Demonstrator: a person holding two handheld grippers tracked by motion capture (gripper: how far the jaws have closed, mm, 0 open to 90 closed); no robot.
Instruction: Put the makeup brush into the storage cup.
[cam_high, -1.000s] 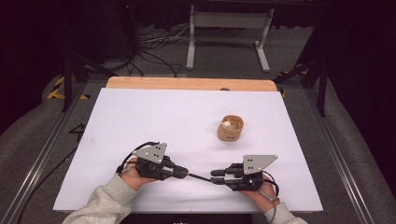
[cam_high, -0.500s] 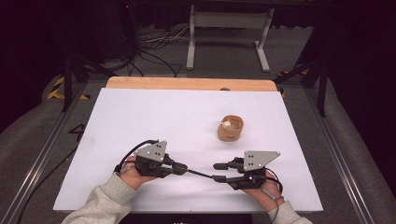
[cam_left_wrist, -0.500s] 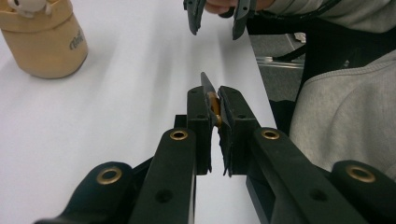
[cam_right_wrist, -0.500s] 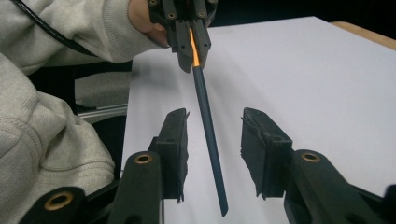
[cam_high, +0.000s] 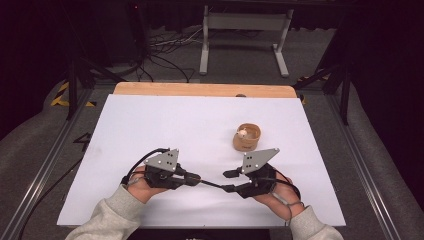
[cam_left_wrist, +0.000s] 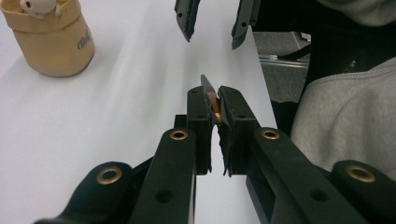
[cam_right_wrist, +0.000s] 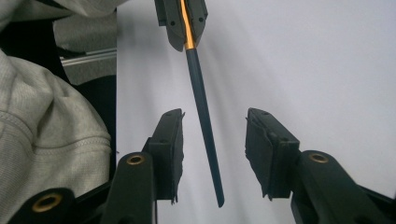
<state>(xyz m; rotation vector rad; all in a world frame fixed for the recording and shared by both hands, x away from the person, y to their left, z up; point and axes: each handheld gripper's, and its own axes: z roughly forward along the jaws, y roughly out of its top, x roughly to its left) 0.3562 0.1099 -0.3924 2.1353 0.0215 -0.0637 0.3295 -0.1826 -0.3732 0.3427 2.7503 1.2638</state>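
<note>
Dark pen (cam_right_wrist: 201, 107) clamped in left gripper (cam_left_wrist: 212, 105), near tan cup (cam_high: 247, 137). Right gripper (cam_right_wrist: 212, 154) just opened, jaws apart around pen, not touching. Handed over now, probably.

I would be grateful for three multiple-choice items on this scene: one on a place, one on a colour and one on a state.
1. Where does the tan cup stand?
A. on the white sheet beyond the right gripper
B. on the floor
C. between the left gripper's jaws

2. What colour is the band on the dark pen by the left gripper's pads?
A. green
B. orange
C. pink

3. How do the right gripper's jaws stand?
A. clamped on the cup
B. clamped on the pen
C. apart, pen untouched between them

Answers: 1 A, the high view shows it past the right gripper; 2 B, orange shows where the left gripper pinches it; 3 C, gaps flank the pen.
</note>
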